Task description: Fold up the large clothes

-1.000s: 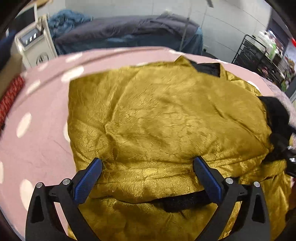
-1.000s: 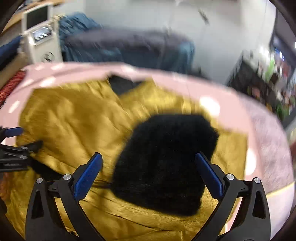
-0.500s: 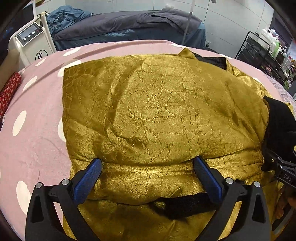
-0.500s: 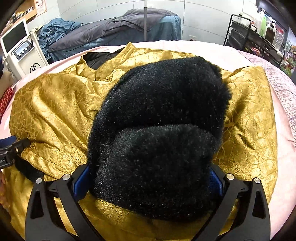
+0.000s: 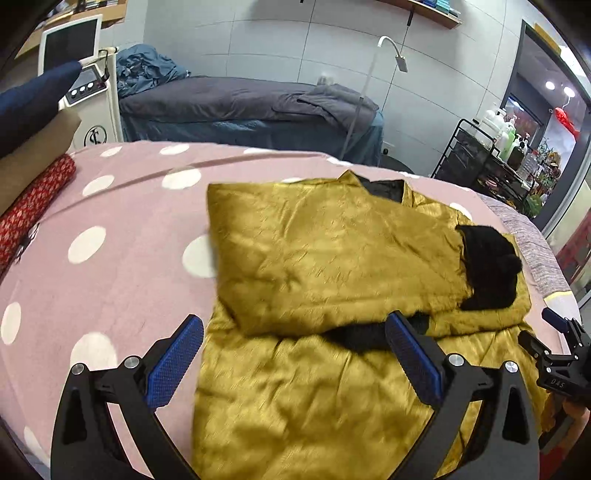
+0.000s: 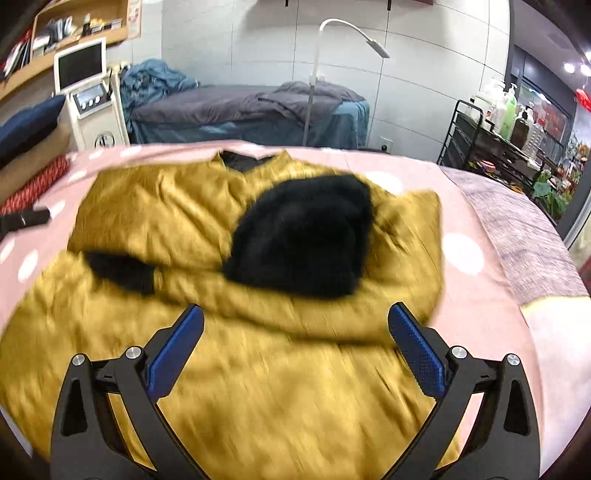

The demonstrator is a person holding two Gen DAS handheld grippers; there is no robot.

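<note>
1. Two grippers, both mine to steer, and both with their blue-padded jaws spread wide and nothing between them: the left gripper (image 5: 295, 354) hangs above the near part of the garment, and the right gripper (image 6: 295, 347) does the same from its own side.
2. I see the gold garment (image 5: 332, 258) lying on the pink polka-dot bed cover (image 5: 92, 280), with its upper layers folded in across the body so that a thick fold lies on the lower half.
3. Black fleece lining (image 6: 303, 247) shows where one flap is turned back (it looks like a sleeve or a front panel; I cannot tell which), and a second black patch (image 6: 122, 271) peeks out at the left end of the fold.
4. From the left wrist I can see the right gripper's tip at the far right edge, just beside the garment's hem.
5. Behind the bed stand a grey-covered treatment couch (image 5: 240, 99), a white machine with a screen (image 6: 88, 92), a white gooseneck lamp (image 6: 343, 33) and a black wire trolley with bottles (image 5: 491, 155).
6. The right wrist view is smeared with motion blur, so I cannot make out fine creases there.
</note>
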